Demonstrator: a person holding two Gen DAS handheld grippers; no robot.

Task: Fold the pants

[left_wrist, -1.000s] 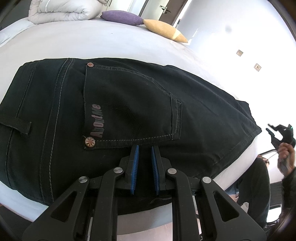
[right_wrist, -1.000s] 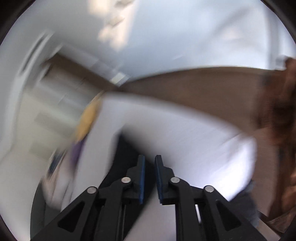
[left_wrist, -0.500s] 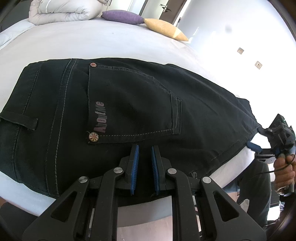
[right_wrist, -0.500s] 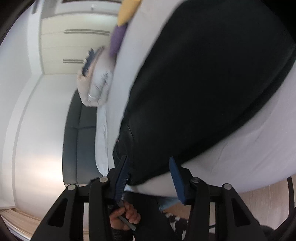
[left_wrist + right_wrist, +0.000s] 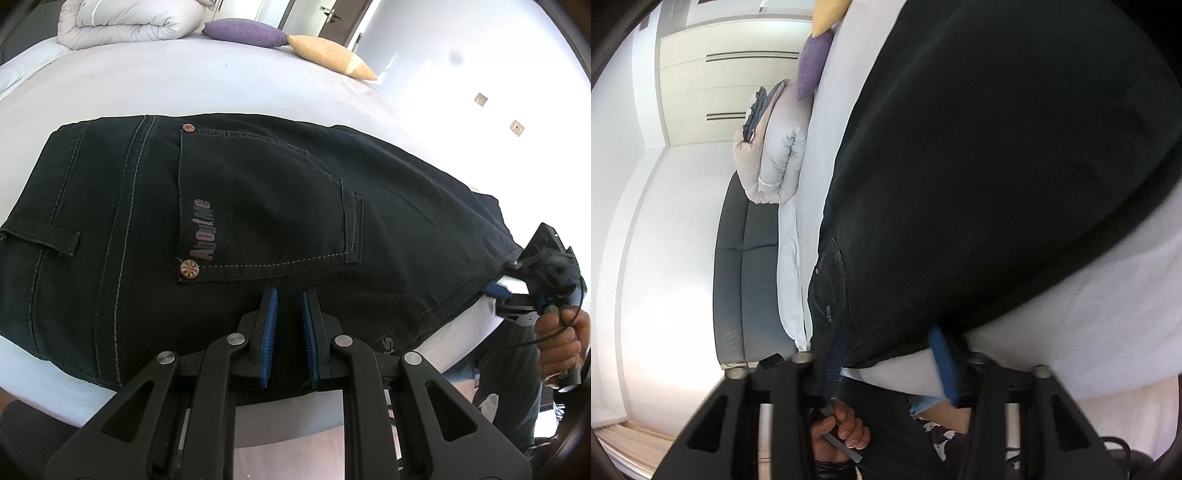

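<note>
Left gripper (image 5: 288, 314), jaws nearly clenched, empty, over black denim pants (image 5: 258, 206) at the white bed's (image 5: 184, 81) near edge; only the right wrist view shows the right gripper's (image 5: 890, 354) jaws closing around the pants' hem.

The left wrist view looks steeply down past its fingers, close over the pants (image 5: 258, 206) on the bed (image 5: 184, 81), pillows beyond. The right wrist view faces along the pants (image 5: 997, 166) from their end, rolled sideways. Both share pants, bed, pillows.
</note>
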